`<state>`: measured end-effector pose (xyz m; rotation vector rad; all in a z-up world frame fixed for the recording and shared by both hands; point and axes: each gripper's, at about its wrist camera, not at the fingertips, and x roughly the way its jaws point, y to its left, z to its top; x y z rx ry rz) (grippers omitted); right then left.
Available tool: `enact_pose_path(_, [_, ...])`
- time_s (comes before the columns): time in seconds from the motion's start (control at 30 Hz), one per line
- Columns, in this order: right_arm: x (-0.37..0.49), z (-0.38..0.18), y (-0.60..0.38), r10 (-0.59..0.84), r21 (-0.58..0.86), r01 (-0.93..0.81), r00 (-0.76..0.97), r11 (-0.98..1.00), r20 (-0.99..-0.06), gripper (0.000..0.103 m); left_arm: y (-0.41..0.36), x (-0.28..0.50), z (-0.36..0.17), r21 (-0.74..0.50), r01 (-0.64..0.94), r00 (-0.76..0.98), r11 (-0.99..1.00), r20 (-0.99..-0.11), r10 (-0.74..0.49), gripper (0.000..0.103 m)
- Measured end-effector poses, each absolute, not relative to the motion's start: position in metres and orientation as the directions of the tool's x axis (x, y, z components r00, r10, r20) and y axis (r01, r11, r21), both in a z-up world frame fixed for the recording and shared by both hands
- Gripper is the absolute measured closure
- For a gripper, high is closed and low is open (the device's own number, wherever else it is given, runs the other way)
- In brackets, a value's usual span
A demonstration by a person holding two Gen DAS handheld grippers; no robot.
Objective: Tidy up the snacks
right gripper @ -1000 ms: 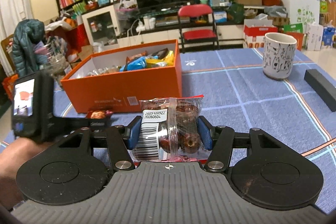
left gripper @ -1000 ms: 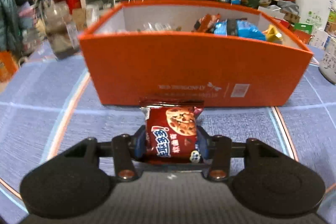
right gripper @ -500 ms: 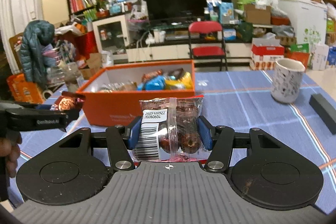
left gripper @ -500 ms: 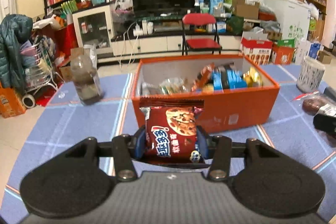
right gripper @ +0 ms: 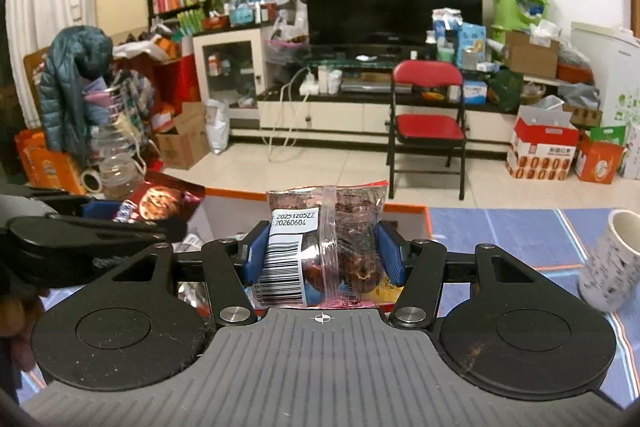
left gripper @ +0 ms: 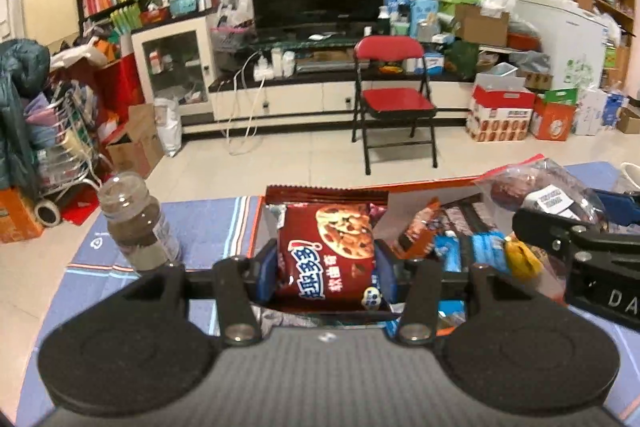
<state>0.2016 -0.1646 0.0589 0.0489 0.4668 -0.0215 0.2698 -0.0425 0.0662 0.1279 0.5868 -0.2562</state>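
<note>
My left gripper [left gripper: 326, 269] is shut on a red cookie packet [left gripper: 326, 251], held upright above the left part of the orange box [left gripper: 424, 183]. Several wrapped snacks [left gripper: 460, 239] lie inside the box. My right gripper [right gripper: 323, 254] is shut on a clear bag of dark dried fruit [right gripper: 324, 247] with a barcode label, held over the box's near side [right gripper: 416, 209]. In the left wrist view the right gripper [left gripper: 576, 223] and its bag [left gripper: 536, 187] show at the right, over the box. The right wrist view has the left gripper [right gripper: 100, 223] and cookie packet [right gripper: 160, 199] at its left.
A plastic bottle with brown contents [left gripper: 136, 227] stands on the blue checked tablecloth [left gripper: 208, 223] left of the box. A white patterned mug [right gripper: 612, 259] stands to the right. Beyond the table are a red folding chair [left gripper: 394, 103] and a TV stand.
Both grippers rose and moved forward with their packets, from in front of the box to over it. The right gripper also moved left, closer to the left one.
</note>
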Motion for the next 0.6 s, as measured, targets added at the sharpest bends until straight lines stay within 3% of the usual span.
enact_pose_path(0.17, [0.251, 0.054, -0.165, -0.06, 0.021, 0.081, 0.871, 0.996, -0.488, 0.058, -0.049, 0.302, 0.053, 0.059, 0.234, 0.8, 0.971, -0.579, -0.158, 0.05])
enact_pose_path(0.23, [0.266, 0.05, -0.167, -0.06, 0.023, 0.086, 0.842, 0.996, -0.536, 0.042, -0.047, 0.304, 0.052, 0.056, 0.219, 0.797, 0.974, -0.586, -0.145, 0.039])
enact_pose_path(0.27, [0.266, 0.052, -0.168, -0.061, 0.026, 0.088, 0.846, 0.996, -0.53, 0.041, -0.045, 0.3, 0.055, 0.063, 0.209, 0.806, 0.976, -0.576, -0.136, 0.031])
enact_pose_path(0.37, [0.236, 0.071, -0.17, -0.067, 0.038, 0.094, 0.886, 0.995, -0.459, 0.026, -0.036, 0.279, 0.069, 0.075, 0.193, 0.831, 0.978, -0.543, -0.122, 0.01])
enact_pose_path(0.5, [0.163, 0.086, -0.164, -0.051, 0.058, 0.078, 0.926, 0.995, -0.373, 0.013, -0.02, 0.232, 0.083, 0.085, 0.172, 0.848, 0.981, -0.519, -0.104, 0.01])
enact_pose_path(0.6, [0.097, 0.08, -0.155, -0.057, 0.08, 0.088, 0.944, 0.993, -0.325, 0.01, -0.004, 0.193, 0.084, 0.06, 0.186, 0.849, 0.981, -0.512, -0.13, 0.01])
